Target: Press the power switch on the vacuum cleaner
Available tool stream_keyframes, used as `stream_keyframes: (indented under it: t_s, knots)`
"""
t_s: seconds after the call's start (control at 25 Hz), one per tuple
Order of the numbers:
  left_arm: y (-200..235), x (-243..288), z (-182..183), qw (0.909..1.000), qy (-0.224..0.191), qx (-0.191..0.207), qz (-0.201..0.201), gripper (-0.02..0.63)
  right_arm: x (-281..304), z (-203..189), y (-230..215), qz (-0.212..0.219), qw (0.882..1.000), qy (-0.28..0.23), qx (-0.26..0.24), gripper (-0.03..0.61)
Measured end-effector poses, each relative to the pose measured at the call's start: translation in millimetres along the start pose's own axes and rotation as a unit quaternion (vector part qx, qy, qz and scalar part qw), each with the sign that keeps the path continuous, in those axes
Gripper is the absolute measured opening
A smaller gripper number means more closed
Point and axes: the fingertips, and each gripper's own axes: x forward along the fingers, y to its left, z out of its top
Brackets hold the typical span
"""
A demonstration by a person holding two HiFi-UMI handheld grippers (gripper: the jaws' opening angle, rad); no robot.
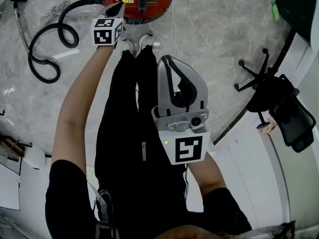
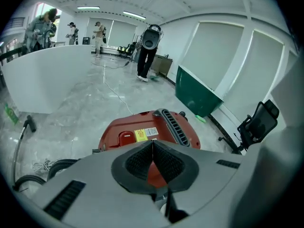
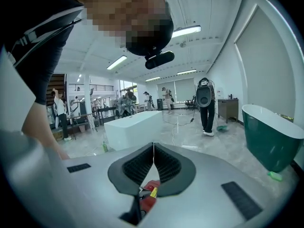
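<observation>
Down on the marble floor (image 1: 214, 29) by the person's shoes stands the red vacuum cleaner (image 1: 142, 1), with a black grille (image 2: 173, 125) along its top. Beside a red switch (image 2: 126, 137) sits a yellow label (image 2: 146, 134) — its print is too small to read. A black hose (image 1: 47, 49) curls off to the left. The left gripper (image 2: 152, 144) hovers just above the body, fingers pressed together on nothing. The right gripper (image 1: 168, 59) hangs near the person's legs — its fingers are likewise closed and empty.
</observation>
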Motion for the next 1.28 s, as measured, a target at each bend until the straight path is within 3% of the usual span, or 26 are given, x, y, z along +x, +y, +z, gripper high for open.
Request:
stream_keyframes:
  t_s: [0.16, 0.4, 0.68, 1.04, 1.28]
  knots:
    - [-5, -14, 16, 0.9986, -0.037, 0.034, 0.016, 0.020, 1, 6, 7, 0.002, 1.000, -0.006, 0.004, 0.020]
    - [-14, -50, 36, 0.9972, -0.072, 0.005, 0.021, 0.020, -2, 22, 15, 0.005, 1.000, -0.019, 0.003, 0.020]
    - [-64, -131, 65, 0.9888, -0.149, 0.009, 0.010, 0.020, -15, 46, 37, 0.020, 0.999, -0.031, 0.028, 0.020]
    - [-108, -229, 94, 0.9810, -0.193, 0.016, 0.009, 0.020, -51, 66, 45, 0.018, 0.999, -0.019, 0.035, 0.020]
    - [-128, -324, 125, 0.9736, -0.225, 0.022, 0.031, 0.020, -80, 125, 67, 0.034, 0.998, -0.060, -0.005, 0.020]
